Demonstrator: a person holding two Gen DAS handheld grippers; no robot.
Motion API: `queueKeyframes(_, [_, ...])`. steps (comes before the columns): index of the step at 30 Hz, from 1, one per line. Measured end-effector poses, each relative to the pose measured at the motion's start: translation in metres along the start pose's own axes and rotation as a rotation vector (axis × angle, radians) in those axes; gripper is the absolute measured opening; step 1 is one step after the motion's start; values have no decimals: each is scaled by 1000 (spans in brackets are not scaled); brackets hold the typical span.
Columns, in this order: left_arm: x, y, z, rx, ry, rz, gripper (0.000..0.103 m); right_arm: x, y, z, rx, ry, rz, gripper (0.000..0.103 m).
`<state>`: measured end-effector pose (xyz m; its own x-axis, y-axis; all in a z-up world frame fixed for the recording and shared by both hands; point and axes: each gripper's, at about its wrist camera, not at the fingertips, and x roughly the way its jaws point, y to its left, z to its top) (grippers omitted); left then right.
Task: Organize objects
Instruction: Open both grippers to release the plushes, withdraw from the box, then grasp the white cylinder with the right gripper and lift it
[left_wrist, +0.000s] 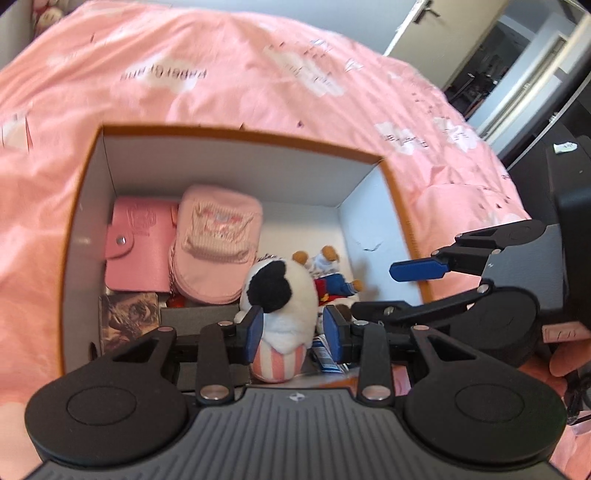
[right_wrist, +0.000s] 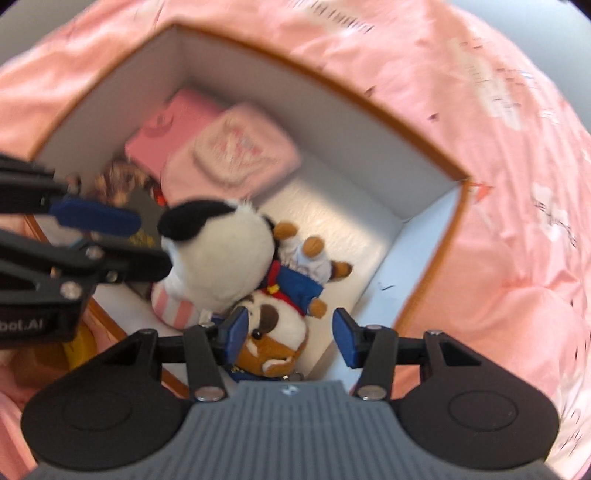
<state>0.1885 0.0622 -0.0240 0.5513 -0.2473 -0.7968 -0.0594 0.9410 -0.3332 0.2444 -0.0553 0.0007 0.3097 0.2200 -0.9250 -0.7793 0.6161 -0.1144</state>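
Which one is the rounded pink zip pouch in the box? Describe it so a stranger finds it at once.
Start at the orange-rimmed white cardboard box on the pink bedspread. Along its far wall lie two pink things: a flat pink snap-button wallet and, overlapping its right edge, the rounded pink zip pouch. Only the pouch is puffy, with a striped front pocket.

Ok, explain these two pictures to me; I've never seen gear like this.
A person holds two hand-held tools, each with a camera looking along its fingers. The left gripper, seen from its own camera, clamps a black-and-white plush toy with a pink-striped base inside an orange-rimmed cardboard box on a pink bedspread. The right gripper, in the other picture, hangs open over a brown plush dog in blue clothes. A pink snap wallet and pink fabric pouch also lie in the box.
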Motion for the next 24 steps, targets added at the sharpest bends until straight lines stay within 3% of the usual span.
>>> queueKeyframes(8, [-51,-9,-15,88,-70,6,40,-55,15,-26,155,-281,73,53])
queueKeyframes(13, [-81,4,-26,92,-93,34,40,-63,40,-47,217,-347,147,53])
queueKeyframes(18, [-83,32,-48,25,30,31,40,-49,66,-73,303,-313,236,51])
queueKeyframes(24, [-71,47,-86,11,122,178,50,-7,94,-95,380,-173,335,46])
